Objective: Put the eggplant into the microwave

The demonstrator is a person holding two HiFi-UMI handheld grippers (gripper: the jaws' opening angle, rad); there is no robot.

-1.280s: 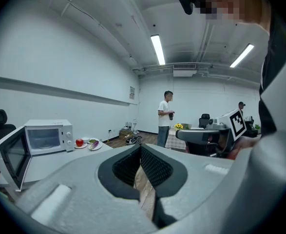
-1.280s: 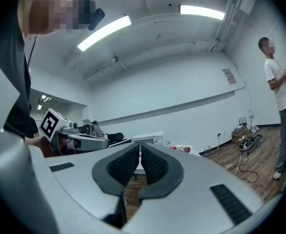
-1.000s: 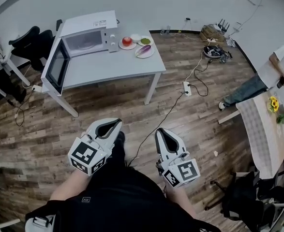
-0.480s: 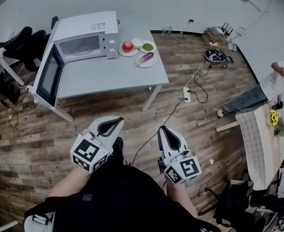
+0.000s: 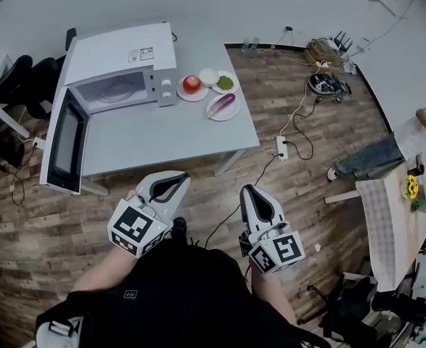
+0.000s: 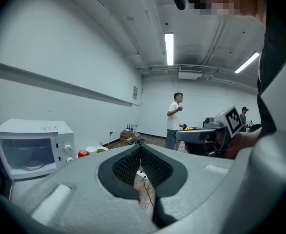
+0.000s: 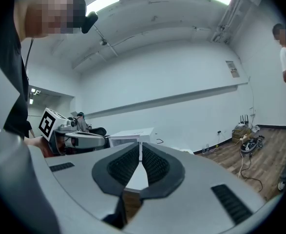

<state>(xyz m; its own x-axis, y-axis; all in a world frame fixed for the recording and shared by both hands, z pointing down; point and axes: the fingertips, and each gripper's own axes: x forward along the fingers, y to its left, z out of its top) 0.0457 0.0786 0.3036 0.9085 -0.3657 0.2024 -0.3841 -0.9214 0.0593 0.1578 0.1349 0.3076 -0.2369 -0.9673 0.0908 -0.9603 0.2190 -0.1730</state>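
Observation:
The purple eggplant [image 5: 222, 105] lies on a white plate [image 5: 216, 114] at the right end of the grey table [image 5: 162, 133]. The white microwave [image 5: 118, 67] stands at the table's left end, its door [image 5: 62, 145] swung wide open; it also shows in the left gripper view as the microwave [image 6: 30, 147]. My left gripper [image 5: 183, 176] and right gripper [image 5: 250, 189] hang side by side short of the table's near edge, over the wood floor. Both are shut and hold nothing; their jaws meet tip to tip in each gripper view. The eggplant is hidden in both gripper views.
A tomato [image 5: 191, 84], a white bowl [image 5: 208, 76] and a plate of green food [image 5: 225, 83] sit behind the eggplant. A power strip [image 5: 281, 147] with cables lies on the floor at right. A person [image 5: 408, 140] stands far right by a table with sunflowers [image 5: 411, 187]. Black chairs [image 5: 13, 85] stand at left.
The table and microwave have come nearer and shifted right in the head view as I walked toward them. Both grippers stay shut and empty, held low in front of me.

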